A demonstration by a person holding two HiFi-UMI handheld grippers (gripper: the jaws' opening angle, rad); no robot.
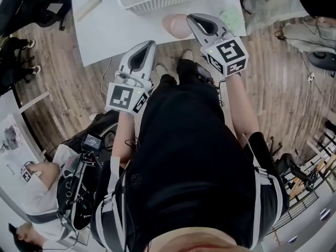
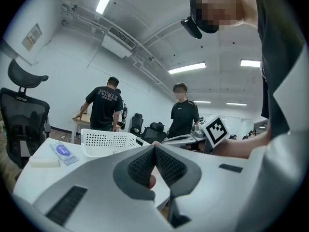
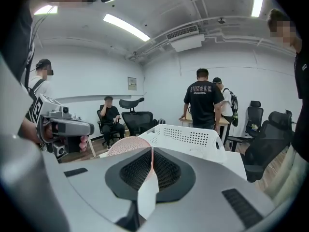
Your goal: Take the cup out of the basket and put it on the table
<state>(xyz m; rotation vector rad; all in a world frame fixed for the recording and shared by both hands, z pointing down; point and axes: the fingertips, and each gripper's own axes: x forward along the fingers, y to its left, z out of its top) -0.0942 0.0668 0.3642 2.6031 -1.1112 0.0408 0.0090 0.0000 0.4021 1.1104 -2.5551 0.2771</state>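
A pink cup (image 1: 176,25) hangs on its side at the front edge of the white table (image 1: 115,30). My right gripper (image 1: 192,20) is shut on the cup's wall. In the right gripper view a thin pink edge runs between the shut pads of that gripper (image 3: 152,154), and the cup's (image 3: 124,146) rounded body bulges to the left. The white perforated basket (image 1: 157,1) stands farther back on the table, behind the cup (image 3: 188,137). My left gripper (image 1: 148,46) is shut and empty, just off the table's front edge, to the left of the cup (image 2: 154,151).
A blue packet (image 2: 63,152) and a white block (image 2: 43,162) lie on the table's left part. A pale green item (image 1: 229,17) lies at the right corner. People stand beyond the table, with office chairs (image 3: 135,115) around. A seated person (image 1: 37,175) is at my lower left.
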